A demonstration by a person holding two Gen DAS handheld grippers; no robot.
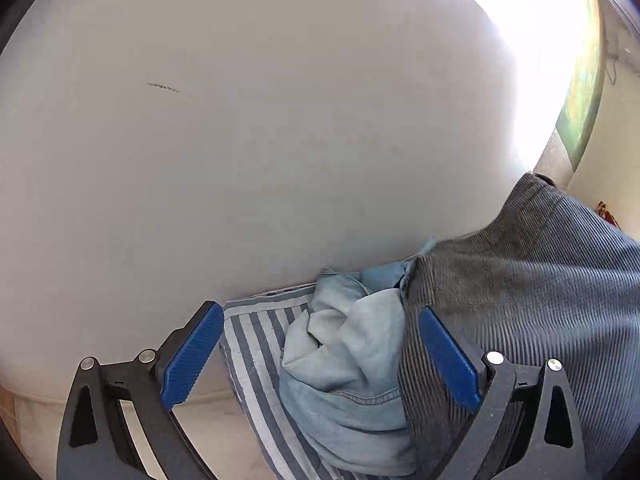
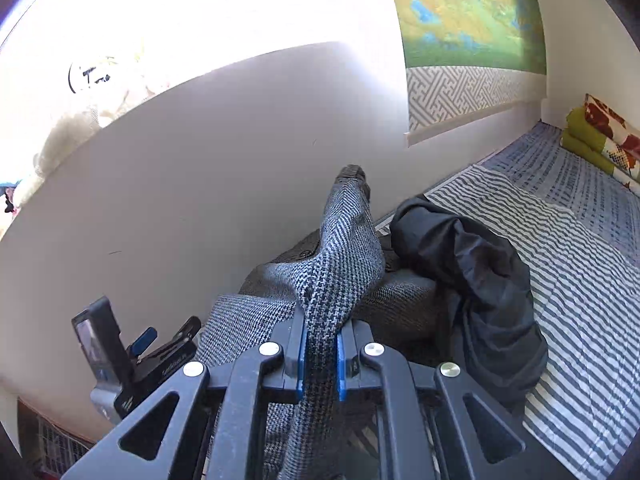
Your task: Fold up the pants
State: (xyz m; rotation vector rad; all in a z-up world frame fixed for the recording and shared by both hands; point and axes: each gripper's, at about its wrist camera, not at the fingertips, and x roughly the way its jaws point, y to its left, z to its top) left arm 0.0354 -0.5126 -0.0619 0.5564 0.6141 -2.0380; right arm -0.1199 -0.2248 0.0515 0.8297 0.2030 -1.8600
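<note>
Against the pale wall (image 2: 224,152), on the striped bed (image 2: 568,280), my right tool (image 2: 319,354) is clamped on the grey pants (image 2: 344,264), lifted from the heap; my left tool (image 1: 320,356) gapes empty, folding barely begun.

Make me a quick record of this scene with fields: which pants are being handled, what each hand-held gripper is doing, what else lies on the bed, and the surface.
pants in hand: grey woven pants, a fold pulled up off the pile
right hand-held gripper: shut on the grey woven pants
left hand-held gripper: open, holding nothing, above the light blue jeans
other clothes: black garment, crumpled beside the grey pants
surface: striped bedsheet
backdrop: plain wall
</note>
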